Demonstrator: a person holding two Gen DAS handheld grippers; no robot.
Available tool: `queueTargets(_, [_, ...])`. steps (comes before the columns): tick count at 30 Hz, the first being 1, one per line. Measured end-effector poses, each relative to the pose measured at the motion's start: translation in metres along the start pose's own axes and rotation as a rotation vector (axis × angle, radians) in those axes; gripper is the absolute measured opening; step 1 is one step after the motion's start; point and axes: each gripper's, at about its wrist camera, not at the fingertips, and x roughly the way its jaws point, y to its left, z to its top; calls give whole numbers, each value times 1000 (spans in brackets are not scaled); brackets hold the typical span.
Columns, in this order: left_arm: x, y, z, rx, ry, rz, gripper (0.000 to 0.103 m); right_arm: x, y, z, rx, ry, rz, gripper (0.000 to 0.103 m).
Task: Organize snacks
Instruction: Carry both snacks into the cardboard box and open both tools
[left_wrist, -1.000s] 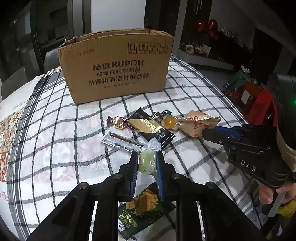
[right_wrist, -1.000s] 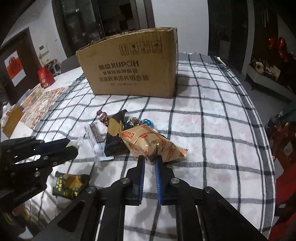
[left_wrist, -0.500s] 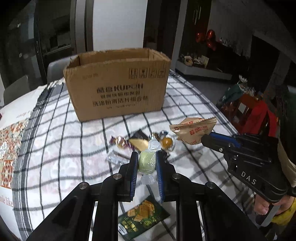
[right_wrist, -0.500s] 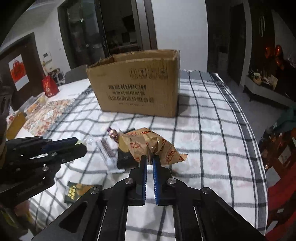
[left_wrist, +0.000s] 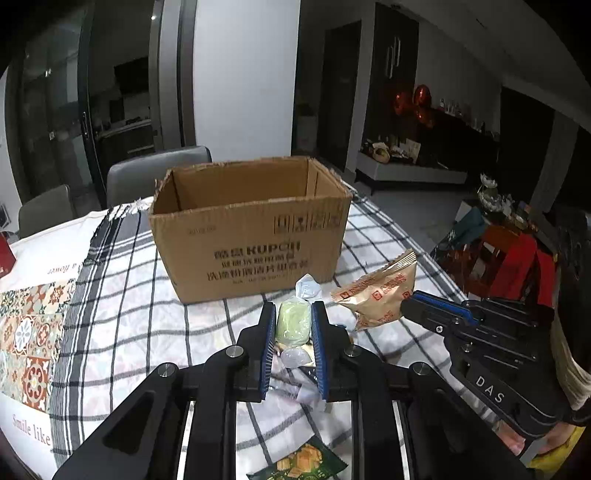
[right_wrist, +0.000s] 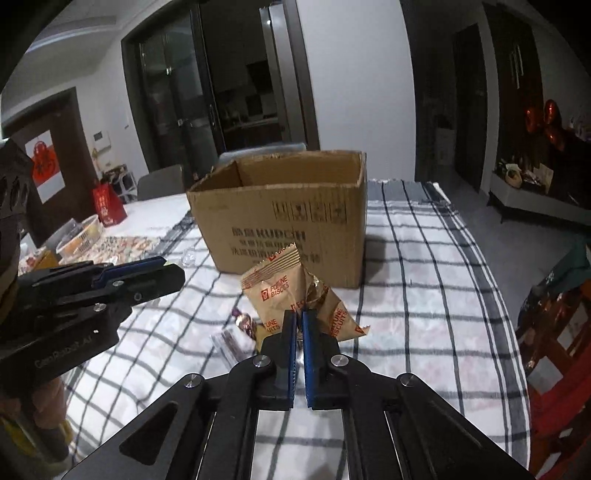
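Note:
My left gripper (left_wrist: 293, 314) is shut on a pale green wrapped candy (left_wrist: 293, 325), held above the checked tablecloth (left_wrist: 125, 314) in front of the open cardboard box (left_wrist: 251, 240). My right gripper (right_wrist: 299, 317) is shut on a tan biscuit packet (right_wrist: 280, 288), pinching its crumpled lower edge, also lifted off the table; the same biscuit packet (left_wrist: 376, 295) hangs at the right gripper's tip (left_wrist: 406, 306) in the left wrist view. The box (right_wrist: 288, 229) stands open at the top, just beyond both grippers. The left gripper (right_wrist: 177, 275) shows at the left of the right wrist view.
A purple-wrapped candy (right_wrist: 243, 321) and a clear packet (right_wrist: 227, 343) lie on the cloth below the biscuit packet. A green cracker packet (left_wrist: 303, 465) lies near the front edge. Grey chairs (left_wrist: 147, 173) stand behind the table. Red furniture (left_wrist: 513, 258) is off the table's right side.
Both grippers have risen with their snacks, so the box's open top has come into sight. The loose snacks on the cloth have dropped lower and are mostly hidden behind the fingers.

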Motion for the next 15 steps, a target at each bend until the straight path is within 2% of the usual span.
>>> queueTargets(15, [-13,19,44,-13,-98,36,20,-6,5,56,8,-127,15,1])
